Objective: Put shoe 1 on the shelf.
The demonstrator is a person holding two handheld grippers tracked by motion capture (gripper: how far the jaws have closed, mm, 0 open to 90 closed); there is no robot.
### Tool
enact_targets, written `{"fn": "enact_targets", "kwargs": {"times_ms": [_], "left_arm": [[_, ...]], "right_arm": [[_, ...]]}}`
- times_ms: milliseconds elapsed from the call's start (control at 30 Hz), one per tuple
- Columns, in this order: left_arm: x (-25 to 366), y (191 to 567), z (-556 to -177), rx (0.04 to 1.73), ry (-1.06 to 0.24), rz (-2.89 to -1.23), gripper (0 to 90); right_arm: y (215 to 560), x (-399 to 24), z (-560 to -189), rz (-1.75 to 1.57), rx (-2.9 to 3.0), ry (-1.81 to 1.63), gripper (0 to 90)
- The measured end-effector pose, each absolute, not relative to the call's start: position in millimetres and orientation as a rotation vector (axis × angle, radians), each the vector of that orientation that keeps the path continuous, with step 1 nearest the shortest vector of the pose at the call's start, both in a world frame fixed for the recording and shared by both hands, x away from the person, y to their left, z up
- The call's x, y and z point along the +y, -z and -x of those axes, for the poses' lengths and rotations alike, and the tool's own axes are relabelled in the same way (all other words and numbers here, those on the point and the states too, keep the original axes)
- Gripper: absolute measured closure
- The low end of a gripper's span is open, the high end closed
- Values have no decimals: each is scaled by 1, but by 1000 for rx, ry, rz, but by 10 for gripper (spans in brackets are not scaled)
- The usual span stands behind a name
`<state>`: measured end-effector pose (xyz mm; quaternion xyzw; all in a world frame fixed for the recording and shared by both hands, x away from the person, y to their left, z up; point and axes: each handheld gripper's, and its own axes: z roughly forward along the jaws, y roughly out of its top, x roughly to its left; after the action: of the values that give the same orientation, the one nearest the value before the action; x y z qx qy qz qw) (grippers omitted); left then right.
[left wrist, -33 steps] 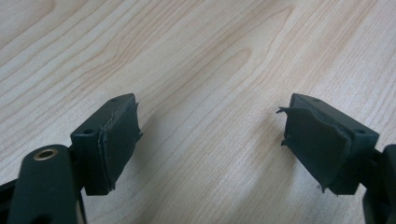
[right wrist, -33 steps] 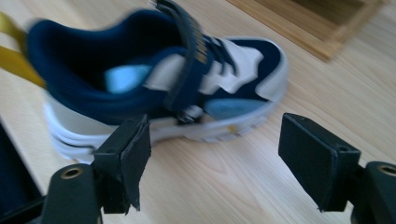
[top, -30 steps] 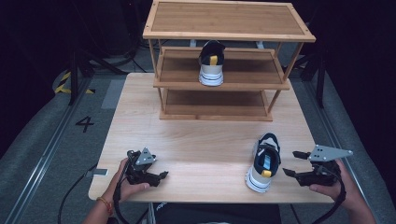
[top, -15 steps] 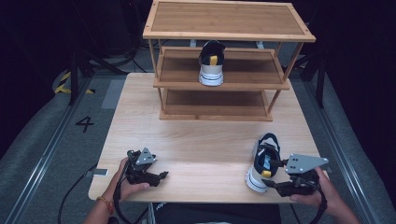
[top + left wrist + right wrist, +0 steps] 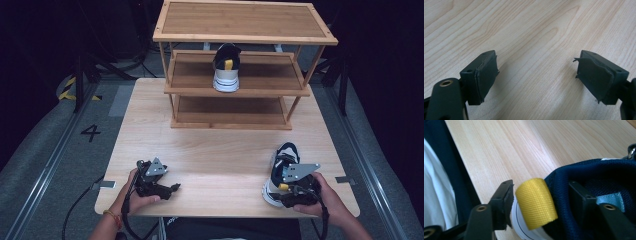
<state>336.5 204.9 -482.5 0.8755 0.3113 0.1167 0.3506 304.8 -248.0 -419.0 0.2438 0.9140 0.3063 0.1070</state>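
A navy and white sneaker [image 5: 286,152] lies on the wooden table [image 5: 215,150] near its front right corner, heel toward me. My right gripper [image 5: 278,190] straddles that heel: one jaw sits outside by the white heel, the other inside the navy collar [image 5: 584,170], with the yellow pull tab [image 5: 535,202] between them. Its jaws have just been closing, and I see no firm press. My left gripper [image 5: 172,188] rests at the front left, open over bare wood [image 5: 536,67], nothing between its pads. A matching sneaker [image 5: 226,67] stands on the rack's middle shelf.
The three-tier wooden rack [image 5: 240,91] stands at the far side of the table. Its top and bottom shelves hold nothing. Bare tabletop spreads between the rack and my hands. The table's front edge [image 5: 225,212] runs just under both hands, and cables trail off it.
My right hand has slid left from the table's right edge onto the near sneaker's heel, and its jaws have narrowed around it. The left gripper has stayed put.
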Motion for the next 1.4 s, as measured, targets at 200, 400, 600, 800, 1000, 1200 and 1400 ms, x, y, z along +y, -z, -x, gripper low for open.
{"fn": "enact_targets", "kwargs": {"times_ms": [200,400,600,800,1000,1200,1400], "left_arm": [[204,483,-337,808,-303,-2266,170],[203,482,-338,800,-297,-2270,167],[202,483,-339,800,-297,-2266,166],[202,482,-340,792,-298,-2274,164],[202,482,-340,793,-298,-2273,164],[202,482,-340,795,-299,-2272,164],[202,482,-340,794,-298,-2273,165]], "right_arm": [[423,-250,-311,-752,2737,-920,612],[423,-248,-315,-769,2777,-934,611],[423,-251,-314,-729,2831,-944,646],[422,-254,-314,-720,2837,-953,618],[425,-247,-315,-760,2838,-884,528],[428,-244,-316,-686,2884,-886,583],[425,-247,-311,-637,2924,-869,570]]}}
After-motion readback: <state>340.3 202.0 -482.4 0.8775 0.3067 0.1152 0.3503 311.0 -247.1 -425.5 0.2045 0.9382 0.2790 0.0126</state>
